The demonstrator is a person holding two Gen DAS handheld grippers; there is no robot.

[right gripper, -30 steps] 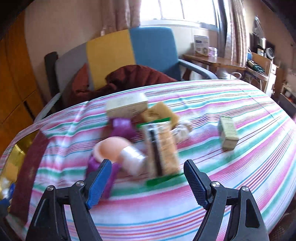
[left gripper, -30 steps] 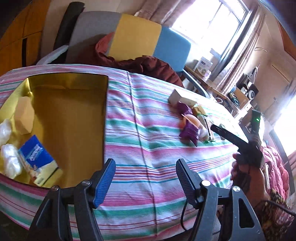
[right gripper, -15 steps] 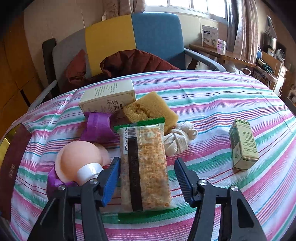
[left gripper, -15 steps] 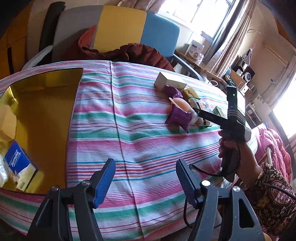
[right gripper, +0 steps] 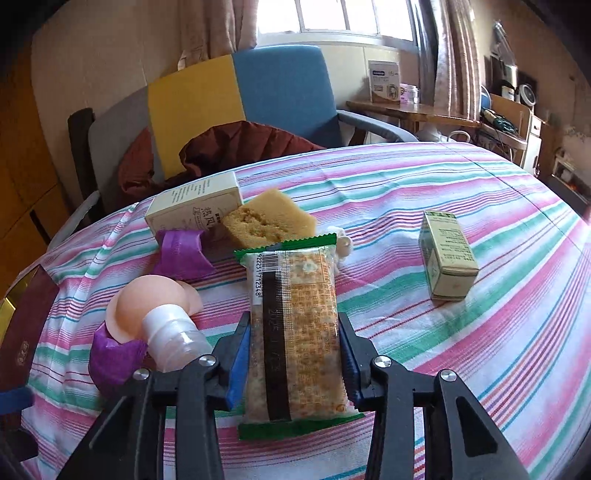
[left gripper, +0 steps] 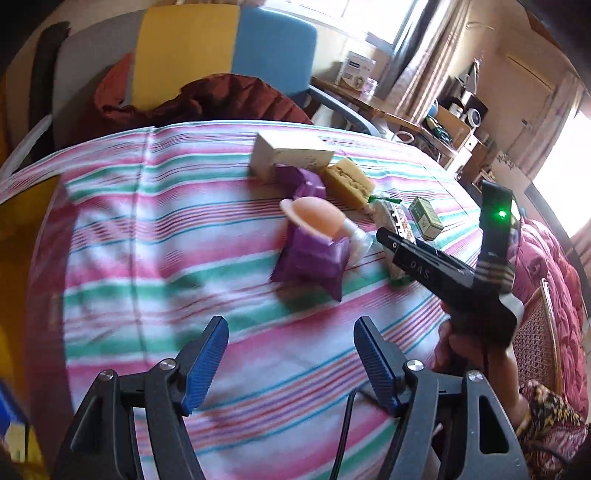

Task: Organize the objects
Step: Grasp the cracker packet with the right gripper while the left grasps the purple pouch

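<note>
1. Clamped by the right gripper [right gripper: 294,363] around its near half: a cracker packet [right gripper: 293,332], blue pads pressed to both long edges, flat on the striped tablecloth [right gripper: 498,332]; whether lifted clear of the cloth cannot be told.
2. Seen from the left wrist only as a black body with a green light, the right gripper [left gripper: 391,240] reaching in from the right, its tip over the cracker packet [left gripper: 397,221], the grasp itself hidden.
3. Spread wide over bare cloth, the left gripper [left gripper: 291,360], nothing between its pads, short of the pile.
4. Sharp only in the right wrist view: a cream box [right gripper: 194,210] with Chinese print, a yellow sponge [right gripper: 269,221] leaning against it, a white knotted thing [right gripper: 341,242] half hidden behind the packet.
5. Left of the packet, a peach cup [right gripper: 147,306] on a clear bottle [right gripper: 173,341], lying on purple wrappers [right gripper: 183,254].
6. Well apart to the right, a green box [right gripper: 447,258] lying alone.
7. Shown only at the left wrist: the holding hand [left gripper: 458,345] and a patterned sleeve.
8. Beyond the table, a grey, yellow and blue chair [right gripper: 236,96] with a maroon garment [right gripper: 243,147], a sunlit window [right gripper: 340,16], curtains, and a cluttered wooden desk [right gripper: 424,110].
</note>
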